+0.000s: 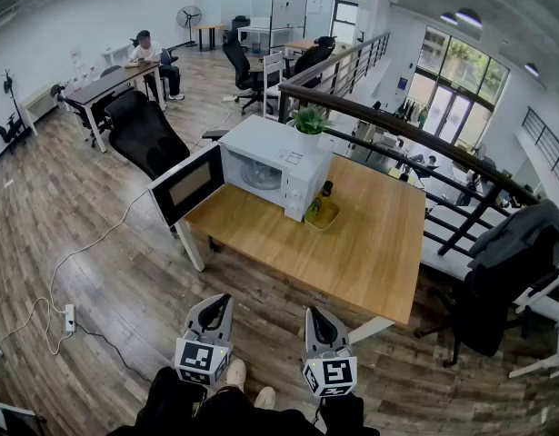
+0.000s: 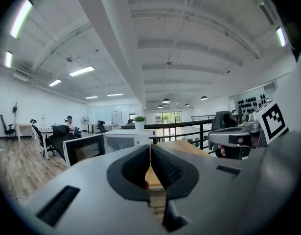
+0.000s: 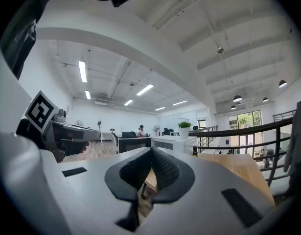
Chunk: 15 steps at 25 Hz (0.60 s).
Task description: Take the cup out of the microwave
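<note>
tools: left gripper (image 1: pixel 219 302) and right gripper (image 1: pixel 317 317) both closed, empty, well short of microwave (image 1: pixel 288 157) | cup (image 1: pixel 259 173): apparently the pale shape inside microwave, door (image 1: pixel 188 185) open | risk: entering closed could shove cup deeper; a wide swing clips door or bottle (image 1: pixel 324 200) beside microwave

You have no words, brand names or numbers that can be read here. The small label (image 1: pixel 293 159) on top of the white box-shaped microwave (image 1: pixel 261 140) is too tiny to make out. The black-and-white square markers (image 1: pixel 196 355) on the cubes of your left tongs (image 1: pixel 224 298) and right tongs (image 1: pixel 312 312) show only block patterns, no letters
</note>
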Tool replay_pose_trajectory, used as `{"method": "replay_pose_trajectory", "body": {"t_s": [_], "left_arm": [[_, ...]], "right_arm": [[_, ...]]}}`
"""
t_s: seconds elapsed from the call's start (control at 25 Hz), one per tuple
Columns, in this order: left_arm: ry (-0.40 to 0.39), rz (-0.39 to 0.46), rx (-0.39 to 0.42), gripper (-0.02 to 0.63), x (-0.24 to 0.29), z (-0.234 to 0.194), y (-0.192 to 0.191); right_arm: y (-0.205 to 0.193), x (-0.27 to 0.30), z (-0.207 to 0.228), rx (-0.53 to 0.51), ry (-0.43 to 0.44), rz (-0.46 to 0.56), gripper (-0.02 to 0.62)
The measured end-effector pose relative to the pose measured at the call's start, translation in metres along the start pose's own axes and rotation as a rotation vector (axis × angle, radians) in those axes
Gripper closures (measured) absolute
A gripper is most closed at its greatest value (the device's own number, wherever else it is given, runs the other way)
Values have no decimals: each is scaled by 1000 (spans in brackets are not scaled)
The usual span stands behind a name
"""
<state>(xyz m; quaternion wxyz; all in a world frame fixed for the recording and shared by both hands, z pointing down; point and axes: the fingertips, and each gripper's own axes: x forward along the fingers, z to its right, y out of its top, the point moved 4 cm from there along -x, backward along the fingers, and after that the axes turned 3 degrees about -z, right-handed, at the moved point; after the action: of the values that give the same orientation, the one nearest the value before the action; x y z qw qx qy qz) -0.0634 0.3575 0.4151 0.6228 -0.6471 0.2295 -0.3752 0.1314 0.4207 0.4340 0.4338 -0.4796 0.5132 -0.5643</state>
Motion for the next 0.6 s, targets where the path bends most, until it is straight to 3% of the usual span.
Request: {"method": "replay_pose_trajectory", "body": {"t_s": [0.6], "left_arm": [[-23,-18,-8,578,24,-33,5]], "right_arm": [[4,34,-2,21,-29,-19,580]]}}
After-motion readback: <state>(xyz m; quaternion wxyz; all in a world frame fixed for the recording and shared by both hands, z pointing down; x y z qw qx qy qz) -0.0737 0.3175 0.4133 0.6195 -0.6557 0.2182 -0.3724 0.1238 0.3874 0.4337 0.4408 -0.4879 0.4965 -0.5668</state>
